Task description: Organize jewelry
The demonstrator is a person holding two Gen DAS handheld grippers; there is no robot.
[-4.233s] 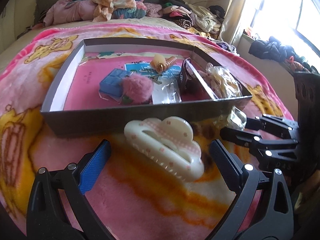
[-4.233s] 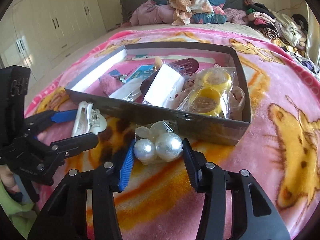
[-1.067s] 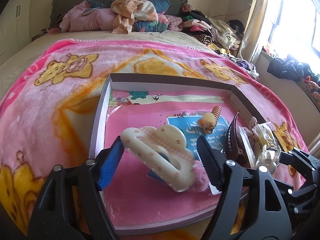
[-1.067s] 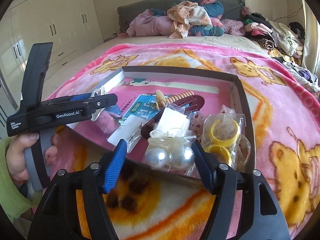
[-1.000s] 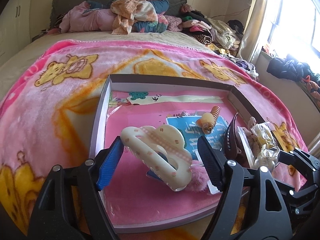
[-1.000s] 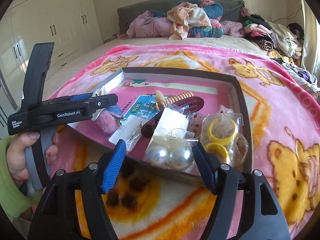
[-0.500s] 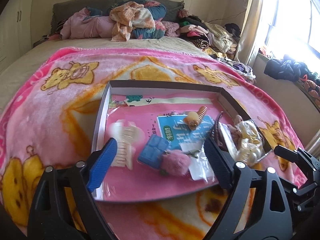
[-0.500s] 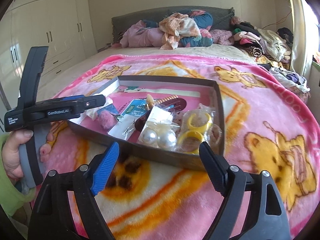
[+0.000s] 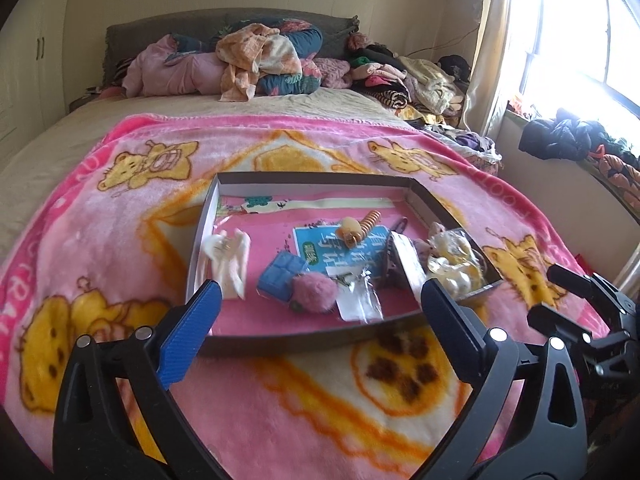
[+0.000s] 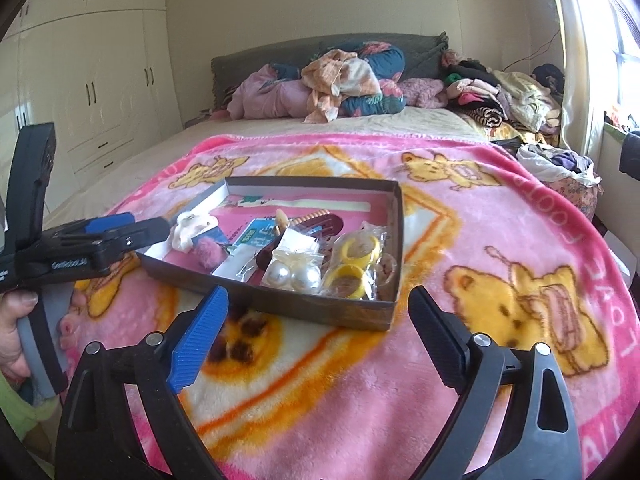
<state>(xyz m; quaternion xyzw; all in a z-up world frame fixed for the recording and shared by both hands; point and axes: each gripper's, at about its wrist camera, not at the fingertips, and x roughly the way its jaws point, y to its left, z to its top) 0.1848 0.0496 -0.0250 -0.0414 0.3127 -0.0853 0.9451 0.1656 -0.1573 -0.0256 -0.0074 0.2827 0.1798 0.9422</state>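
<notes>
A shallow grey box (image 9: 304, 338) with a pink floor lies on the pink bear blanket. A cream claw clip (image 9: 226, 258) rests inside by its left wall. A clear bag with two pearls (image 10: 294, 274) lies inside near the front wall (image 10: 320, 308). My left gripper (image 9: 319, 296) hovers in front of the box, its jaws opening with nothing between them. My right gripper (image 10: 318, 298) also hangs before the box, jaws opening and empty. In the right wrist view the clip (image 10: 190, 230) lies just beyond the left gripper (image 10: 148, 224), held by a hand.
The box also holds a blue block (image 9: 280, 276), a pink pompom (image 9: 314, 292), yellow rings (image 10: 356, 256) and a dark hair clip (image 10: 320, 222). Piled clothes (image 9: 260, 60) lie at the headboard. A wardrobe (image 10: 100, 100) stands left, a window (image 9: 580, 40) right.
Both grippers let go: the claw clip and the pearl bag now lie in the box. Both grippers spread wider and drew back and up from the box.
</notes>
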